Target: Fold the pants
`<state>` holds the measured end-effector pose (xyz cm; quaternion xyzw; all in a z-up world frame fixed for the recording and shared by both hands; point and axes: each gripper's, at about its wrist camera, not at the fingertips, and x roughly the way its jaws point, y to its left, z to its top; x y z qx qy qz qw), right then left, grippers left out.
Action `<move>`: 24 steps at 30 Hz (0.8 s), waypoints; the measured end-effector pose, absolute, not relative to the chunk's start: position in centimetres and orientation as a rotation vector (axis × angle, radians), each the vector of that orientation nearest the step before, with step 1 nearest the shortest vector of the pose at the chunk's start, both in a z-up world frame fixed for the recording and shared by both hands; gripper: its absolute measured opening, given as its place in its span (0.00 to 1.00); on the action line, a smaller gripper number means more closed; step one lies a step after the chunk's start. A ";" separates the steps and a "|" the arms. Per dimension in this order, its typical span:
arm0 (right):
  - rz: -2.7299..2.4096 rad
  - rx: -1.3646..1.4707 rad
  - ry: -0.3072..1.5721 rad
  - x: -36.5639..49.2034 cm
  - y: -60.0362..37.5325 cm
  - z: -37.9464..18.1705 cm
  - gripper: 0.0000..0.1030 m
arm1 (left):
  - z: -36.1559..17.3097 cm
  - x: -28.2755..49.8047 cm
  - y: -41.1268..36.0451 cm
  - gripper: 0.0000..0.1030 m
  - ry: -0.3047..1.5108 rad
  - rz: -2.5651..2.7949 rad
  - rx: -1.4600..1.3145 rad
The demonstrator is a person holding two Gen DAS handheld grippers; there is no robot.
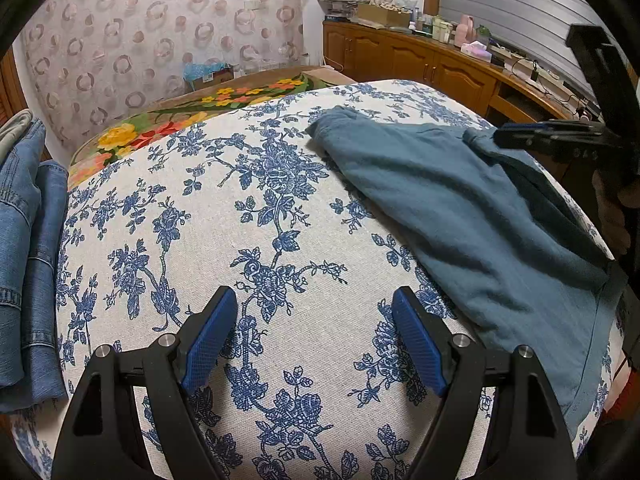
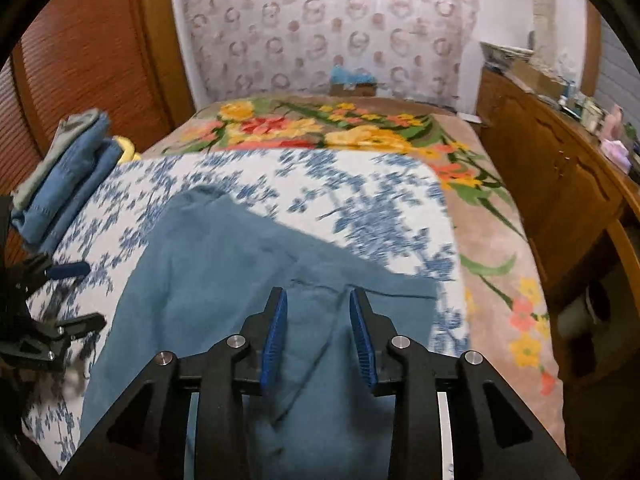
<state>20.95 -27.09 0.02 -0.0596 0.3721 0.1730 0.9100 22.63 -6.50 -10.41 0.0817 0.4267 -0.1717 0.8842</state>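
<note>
Teal pants, soft brushed knit, lie on the bed's blue-and-white floral cover, toward its right side. Folded lengthwise into a long tapering shape; the narrow end points to the far left, the wide end to the near right edge. A seam line and a shallow crease run across the cloth in the right wrist view.

Left claw: black frame, blue ribbed pads, jaws spread wide over bare cover, nothing between them, cloth edge just beside its right finger.

Right claw: jaws partly apart, hovering over the pants; fabric shows in the gap, pads not pressing on it. Motion blur in this view. From the left wrist view the same claw sits near a bunched knot of fabric at the far right.

Folded denim stack, stiff, stitched hems, at the cover's left edge. Beyond the cover, a plush blanket with yellow and orange flowers. Wooden cabinet along the right wall.
</note>
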 end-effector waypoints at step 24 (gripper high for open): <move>0.219 -0.113 0.747 24.4 -32.6 -0.4 0.20 | -8.1 22.4 -8.8 0.78 0.859 -0.368 0.154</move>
